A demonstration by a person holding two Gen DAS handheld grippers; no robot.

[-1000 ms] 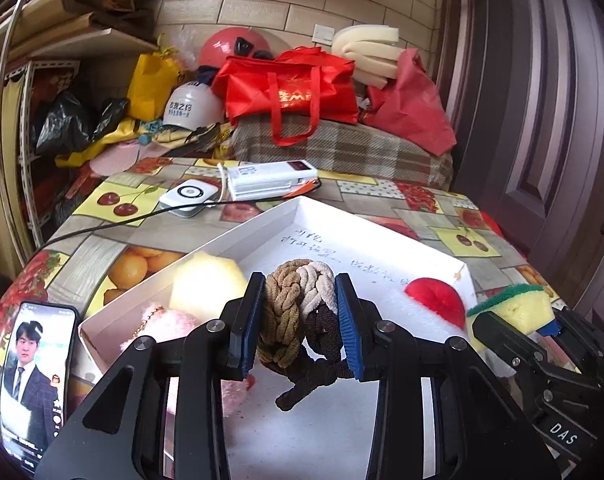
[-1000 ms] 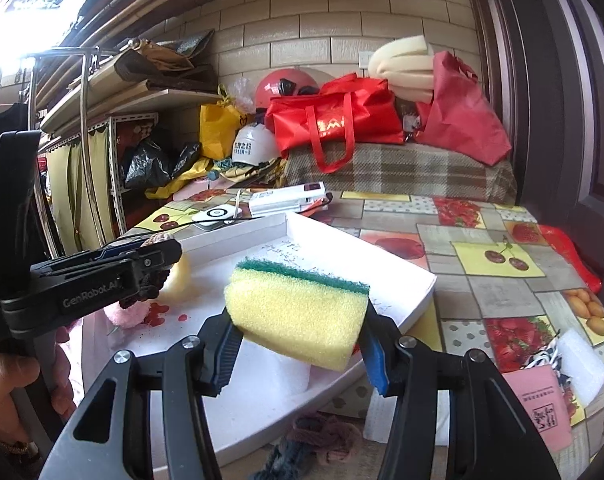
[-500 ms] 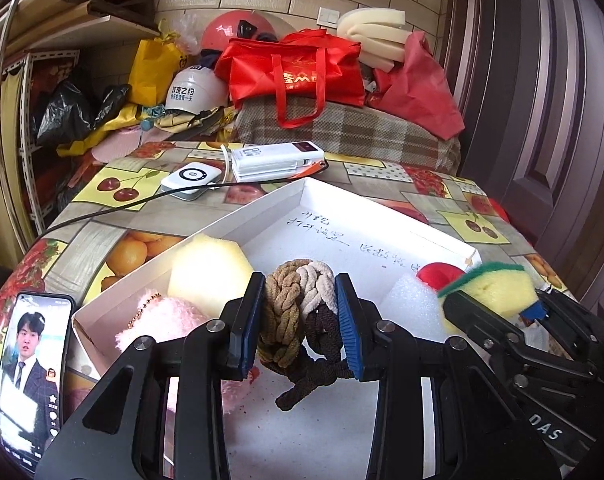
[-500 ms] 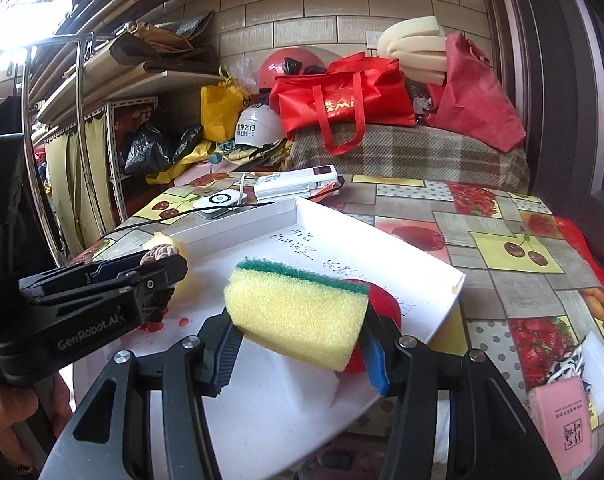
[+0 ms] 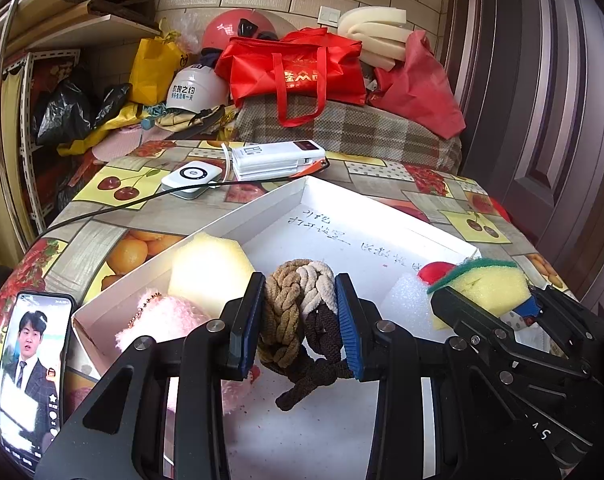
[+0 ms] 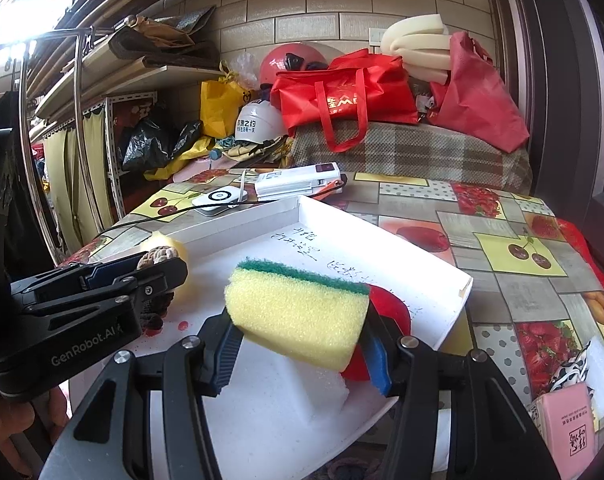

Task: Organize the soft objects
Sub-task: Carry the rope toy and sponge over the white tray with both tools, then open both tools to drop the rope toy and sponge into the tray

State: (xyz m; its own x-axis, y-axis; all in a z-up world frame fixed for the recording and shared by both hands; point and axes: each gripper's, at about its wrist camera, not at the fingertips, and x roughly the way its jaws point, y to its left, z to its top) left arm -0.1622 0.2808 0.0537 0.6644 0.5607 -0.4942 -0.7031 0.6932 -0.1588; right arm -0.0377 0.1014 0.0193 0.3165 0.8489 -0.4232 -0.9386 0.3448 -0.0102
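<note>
My left gripper (image 5: 300, 324) is shut on a braided rope knot (image 5: 298, 312) of tan, cream and dark brown cord, held above a white box (image 5: 262, 208). My right gripper (image 6: 298, 340) is shut on a yellow sponge with a green scouring top (image 6: 298, 316), held over the box's (image 6: 441, 272) right half; it also shows in the left wrist view (image 5: 485, 284). In the box lie a pale yellow foam block (image 5: 210, 268), a pink fluffy pom-pom (image 5: 162, 316), a red soft ball (image 6: 393, 312) and a white foam piece (image 6: 302, 384).
A phone playing video (image 5: 26, 376) lies at the table's left front. A power bank (image 5: 278, 156) and a white charger with cable (image 5: 192, 178) sit behind the box. A pink tissue pack (image 6: 569, 432) lies at the right front. Bags and helmets crowd the back.
Both grippers have moved forward over the box, still holding the rope knot and the sponge. The right gripper now hangs above the red ball and white foam.
</note>
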